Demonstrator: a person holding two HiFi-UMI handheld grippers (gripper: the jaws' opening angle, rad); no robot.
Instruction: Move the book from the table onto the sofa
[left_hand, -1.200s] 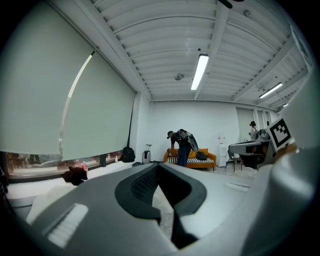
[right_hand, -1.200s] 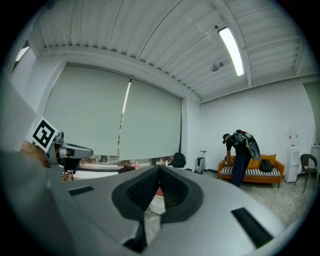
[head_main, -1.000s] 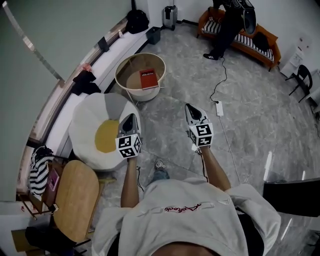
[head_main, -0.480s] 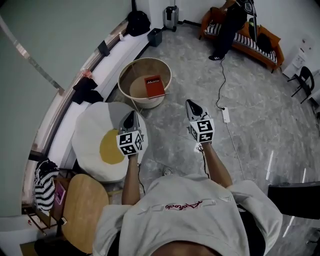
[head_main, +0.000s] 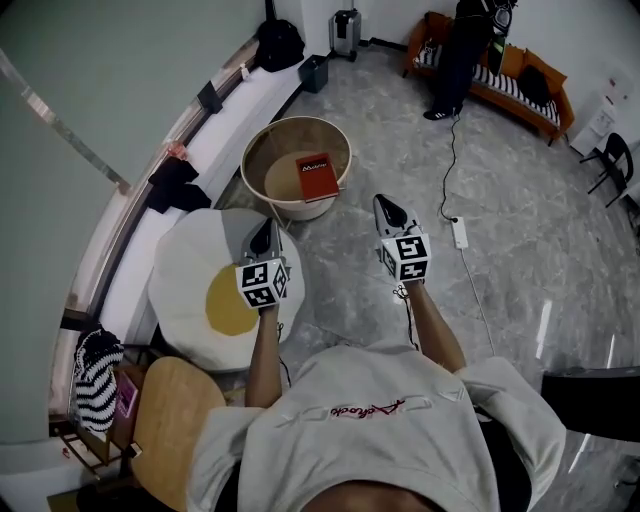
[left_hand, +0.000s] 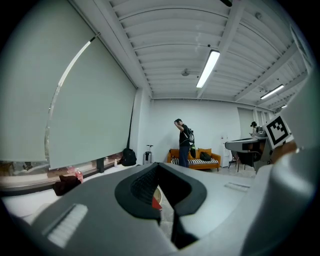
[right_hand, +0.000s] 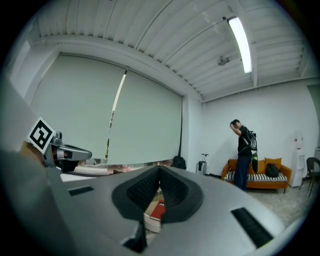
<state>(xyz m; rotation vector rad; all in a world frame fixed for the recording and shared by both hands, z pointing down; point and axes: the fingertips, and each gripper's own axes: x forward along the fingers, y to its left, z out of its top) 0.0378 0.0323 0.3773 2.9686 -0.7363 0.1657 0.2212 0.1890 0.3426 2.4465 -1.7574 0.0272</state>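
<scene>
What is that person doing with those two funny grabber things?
The person is holding a grabber in each hand and is meant to carry a book to the sofa. The left gripper and the right gripper are both shut and hold nothing. They point toward the round table, where the red book lies untouched. The orange sofa is at the far end of the room, and another person stands in front of it.

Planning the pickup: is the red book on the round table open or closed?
Closed: the red book lies flat on the round table, cover up, no pages spread.
</scene>
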